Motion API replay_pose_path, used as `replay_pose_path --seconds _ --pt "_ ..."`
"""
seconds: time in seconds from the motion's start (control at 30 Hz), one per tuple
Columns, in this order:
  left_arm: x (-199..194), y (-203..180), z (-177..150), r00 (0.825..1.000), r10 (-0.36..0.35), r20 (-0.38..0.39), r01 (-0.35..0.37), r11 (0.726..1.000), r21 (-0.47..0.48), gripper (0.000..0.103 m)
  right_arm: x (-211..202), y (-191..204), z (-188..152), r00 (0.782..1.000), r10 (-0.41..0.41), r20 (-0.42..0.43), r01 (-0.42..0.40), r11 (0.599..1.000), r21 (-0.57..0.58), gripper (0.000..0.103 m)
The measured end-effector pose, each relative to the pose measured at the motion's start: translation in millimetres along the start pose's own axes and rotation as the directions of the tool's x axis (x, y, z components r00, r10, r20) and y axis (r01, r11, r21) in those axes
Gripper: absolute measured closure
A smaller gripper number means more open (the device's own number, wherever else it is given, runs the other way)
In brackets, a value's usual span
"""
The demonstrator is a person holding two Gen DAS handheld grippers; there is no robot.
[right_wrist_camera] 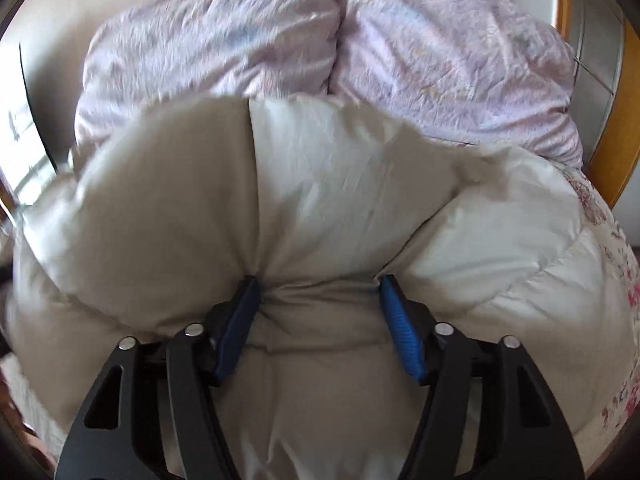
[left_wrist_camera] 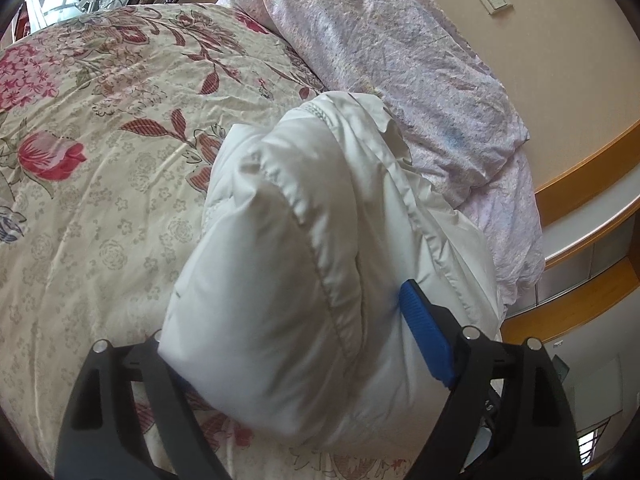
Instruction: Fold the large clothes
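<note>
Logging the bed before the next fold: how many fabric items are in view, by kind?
White puffer jacket: 1
Floral quilt: 1
Lilac pillows: 2
Total: 4

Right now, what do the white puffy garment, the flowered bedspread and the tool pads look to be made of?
White puffy garment: thin, smooth synthetic shell with a faint sheen, probably nylon or polyester, padded, judging by its stitched, bulging sections.
Flowered bedspread: printed woven fabric, matte and finely creased, likely cotton.
Pads on the right tool: blue, ridged, probably rubber or plastic; the left tool has the same.
</note>
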State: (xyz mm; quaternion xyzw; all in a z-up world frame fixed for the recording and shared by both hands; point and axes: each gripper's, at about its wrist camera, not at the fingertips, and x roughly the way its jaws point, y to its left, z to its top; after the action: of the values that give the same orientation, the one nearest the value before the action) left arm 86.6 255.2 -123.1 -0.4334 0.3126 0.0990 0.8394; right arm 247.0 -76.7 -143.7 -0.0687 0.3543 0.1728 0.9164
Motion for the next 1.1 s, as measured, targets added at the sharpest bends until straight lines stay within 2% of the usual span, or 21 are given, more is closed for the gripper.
replay_pose_path --seconds 0.13,0.33,0.4,0.47,0.53,0.7,0.8,0.9,1.1 --pt "2.2 -0.8 -0.3 1.0 -0.006 0.001 0.006 1.0 0.003 0.017 0.3 -4.4 -5.7 1.0 0.017 -0.008 -0.016 0.999 0.034 0.036" --pt "4.0 -2.6 1.1 1.0 -0.02 0.011 0.019 1.0 0.017 0.019 2.7 5.6 -10.9 0.999 -0.035 0.01 0.035 0.999 0.014 0.036" --pt "2.4 -3.4 2.6 0.999 -0.031 0.022 0.031 0.999 0.014 0.028 3.6 5.7 -11.2 0.999 -0.035 0.011 0.035 0.999 0.017 0.036" --pt "-2.5 -6.5 5.9 0.998 -0.058 0.031 0.057 0.998 0.026 0.049 3.9 4.4 -11.1 0.999 -0.033 0.012 0.033 0.999 0.023 0.036" --pt "-9.1 -12.4 9.8 0.996 -0.083 0.032 0.081 0.995 0.049 0.059 4.1 4.8 -11.9 0.999 -0.037 0.013 0.037 0.999 0.026 0.036" --pt "-25.9 -47.8 12.9 0.994 -0.089 0.055 0.079 0.981 0.176 0.066 3.7 8.2 -11.4 0.998 -0.058 0.006 0.058 0.998 0.034 0.036" --pt "-39.8 -84.9 9.4 0.99 -0.113 0.084 0.084 0.953 0.292 0.066 3.9 9.2 -11.3 0.998 -0.065 0.006 0.065 0.997 0.035 0.036" --pt "-51.2 -127.1 1.5 0.984 -0.149 0.097 0.099 0.911 0.401 0.066 4.2 9.0 -11.4 0.998 -0.064 0.006 0.064 0.997 0.04 0.036" --pt "-51.8 -195.9 -24.9 0.974 -0.214 0.073 0.142 0.831 0.537 0.066 5.5 5.0 -11.9 0.999 -0.045 0.007 0.045 0.998 0.05 0.036"
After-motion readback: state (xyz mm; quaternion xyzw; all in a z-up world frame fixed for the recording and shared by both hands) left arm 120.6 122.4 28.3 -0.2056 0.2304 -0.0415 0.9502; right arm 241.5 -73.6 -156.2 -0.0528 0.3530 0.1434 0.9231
